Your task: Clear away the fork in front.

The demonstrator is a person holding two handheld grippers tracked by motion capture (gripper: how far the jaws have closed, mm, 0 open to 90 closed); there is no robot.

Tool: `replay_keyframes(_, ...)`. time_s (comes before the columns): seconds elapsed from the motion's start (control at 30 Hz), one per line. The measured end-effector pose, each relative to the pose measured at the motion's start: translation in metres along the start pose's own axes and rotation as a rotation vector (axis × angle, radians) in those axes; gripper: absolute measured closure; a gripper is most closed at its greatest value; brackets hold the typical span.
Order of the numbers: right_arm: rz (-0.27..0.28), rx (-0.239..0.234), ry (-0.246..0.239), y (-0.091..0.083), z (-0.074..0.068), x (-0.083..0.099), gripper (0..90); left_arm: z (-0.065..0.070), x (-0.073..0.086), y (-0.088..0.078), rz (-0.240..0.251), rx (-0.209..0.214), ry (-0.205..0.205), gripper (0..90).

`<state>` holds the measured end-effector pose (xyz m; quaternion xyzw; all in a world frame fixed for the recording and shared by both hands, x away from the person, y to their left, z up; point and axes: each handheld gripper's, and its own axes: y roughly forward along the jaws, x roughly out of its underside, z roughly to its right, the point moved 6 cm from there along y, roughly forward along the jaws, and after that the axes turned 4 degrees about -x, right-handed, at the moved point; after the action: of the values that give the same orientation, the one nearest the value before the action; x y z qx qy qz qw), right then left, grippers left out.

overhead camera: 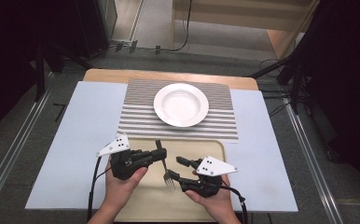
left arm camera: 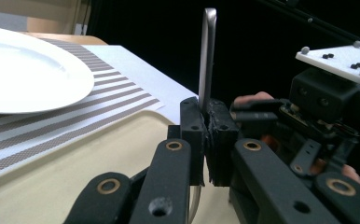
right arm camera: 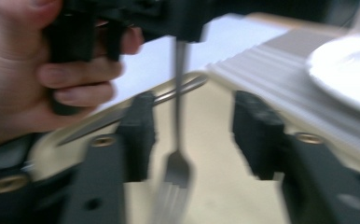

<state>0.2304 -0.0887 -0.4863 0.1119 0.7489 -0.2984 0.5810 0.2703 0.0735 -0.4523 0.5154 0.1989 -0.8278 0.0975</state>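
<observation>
Handover of fork [overhead camera: 164, 164], lower centre of high view, above beige tray [overhead camera: 215, 150]. Left gripper [overhead camera: 158, 154]: jaws clamped tight on fork handle; handle end stands up past pads in left gripper view [left arm camera: 208, 56]. Right gripper [overhead camera: 180, 169]: jaws parted, standing clear either side of fork neck, no pad contact; tines hang low centre of right gripper view [right arm camera: 174, 179]. Judged step: transfer to left grip complete. Next move: carry fork toward white plate [overhead camera: 181, 104] on striped mat [overhead camera: 136, 112], upper centre; likely calls for right gripper to back away first.

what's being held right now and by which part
The left tool holds the fork by its handle, partway along, tines hanging over the tray. The right tool stands open around the fork's neck, gripping nothing.
</observation>
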Motion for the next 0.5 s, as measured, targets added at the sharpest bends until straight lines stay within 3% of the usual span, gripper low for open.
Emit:
replay_keyframes(0.07,0.002,0.050,-0.007,-0.006,0.007,0.001,38.4,-0.002,-0.001,-0.004,0.001,0.001,-0.007,86.2)
replay_keyframes(0.23,-0.005,0.122,0.048,-0.029,0.027,0.006,21.1,-0.008,-0.003,-0.013,0.004,-0.002,-0.016,86.2)
replay_keyframes(0.33,0.021,0.133,0.067,-0.042,0.037,0.007,10.6,-0.011,-0.003,-0.017,0.000,-0.006,-0.020,86.2)
replay_keyframes(0.43,0.049,0.142,0.077,-0.054,0.045,0.008,10.3,-0.014,-0.003,-0.020,-0.001,-0.005,-0.030,86.2)
replay_keyframes(0.5,0.058,0.162,0.078,-0.061,0.050,0.009,0.0,-0.016,-0.002,-0.023,-0.006,-0.003,-0.035,86.2)
